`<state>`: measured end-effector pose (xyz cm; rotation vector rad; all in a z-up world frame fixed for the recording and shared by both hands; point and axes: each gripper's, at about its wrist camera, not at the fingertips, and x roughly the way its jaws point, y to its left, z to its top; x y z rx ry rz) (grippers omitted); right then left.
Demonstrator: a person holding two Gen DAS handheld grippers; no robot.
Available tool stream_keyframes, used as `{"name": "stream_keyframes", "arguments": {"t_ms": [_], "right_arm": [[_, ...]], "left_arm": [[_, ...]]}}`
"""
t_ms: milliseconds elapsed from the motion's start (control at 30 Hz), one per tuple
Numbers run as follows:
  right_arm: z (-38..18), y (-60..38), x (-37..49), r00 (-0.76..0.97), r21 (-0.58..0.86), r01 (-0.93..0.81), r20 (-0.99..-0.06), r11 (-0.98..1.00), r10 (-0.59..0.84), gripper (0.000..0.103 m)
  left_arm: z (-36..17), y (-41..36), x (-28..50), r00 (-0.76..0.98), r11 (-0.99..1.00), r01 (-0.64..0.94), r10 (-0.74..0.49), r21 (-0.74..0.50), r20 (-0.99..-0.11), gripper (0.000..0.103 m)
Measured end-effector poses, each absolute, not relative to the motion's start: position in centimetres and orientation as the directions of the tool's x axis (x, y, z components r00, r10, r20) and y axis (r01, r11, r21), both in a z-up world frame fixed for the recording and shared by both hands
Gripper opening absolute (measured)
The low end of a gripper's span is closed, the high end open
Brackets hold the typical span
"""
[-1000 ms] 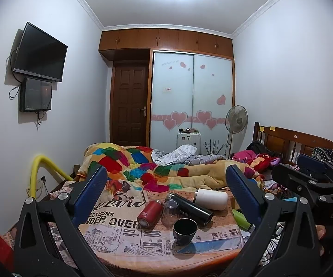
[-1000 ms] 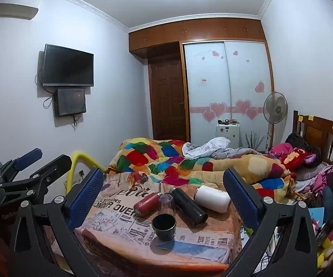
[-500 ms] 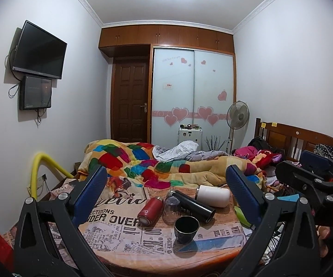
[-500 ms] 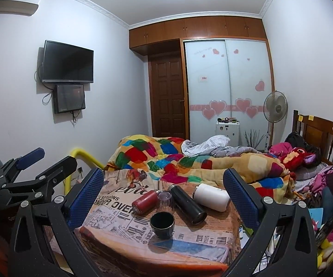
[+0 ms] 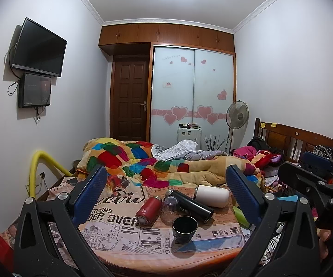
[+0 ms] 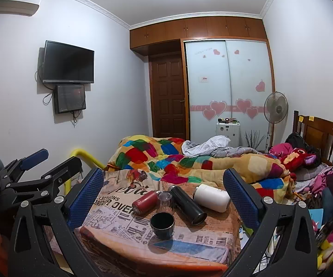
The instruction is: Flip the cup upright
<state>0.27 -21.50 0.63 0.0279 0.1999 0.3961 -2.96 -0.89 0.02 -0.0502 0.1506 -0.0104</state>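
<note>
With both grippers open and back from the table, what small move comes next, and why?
Probably bring the right gripper down toward the clear cup lying on its side between the red flask and black flask; the dark cup already stands upright.

black gripper (image 5: 166, 184) frames with silver screws and blue textured pads (image 5: 90, 194).

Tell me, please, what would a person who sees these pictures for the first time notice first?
Probably the colourful patchwork quilt heaped on the bed behind the table. Next, the cluster on the newspaper-print tablecloth: a dark cup standing upright in front, with a red bottle, a black flask and a white bottle lying on their sides behind it. Both grippers frame the scene, open and empty.
</note>
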Motion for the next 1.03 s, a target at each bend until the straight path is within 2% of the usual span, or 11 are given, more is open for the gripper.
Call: {"name": "stream_keyframes", "arguments": {"t_ms": [1033], "right_arm": [[1.07, -21.93, 0.49, 0.906, 0.059, -0.373, -0.191, 0.926, 0.378, 0.103]], "left_arm": [[0.13, -1.09, -3.17, 0.989, 0.997, 0.016, -0.026, -0.07, -0.148, 0.103]]}}
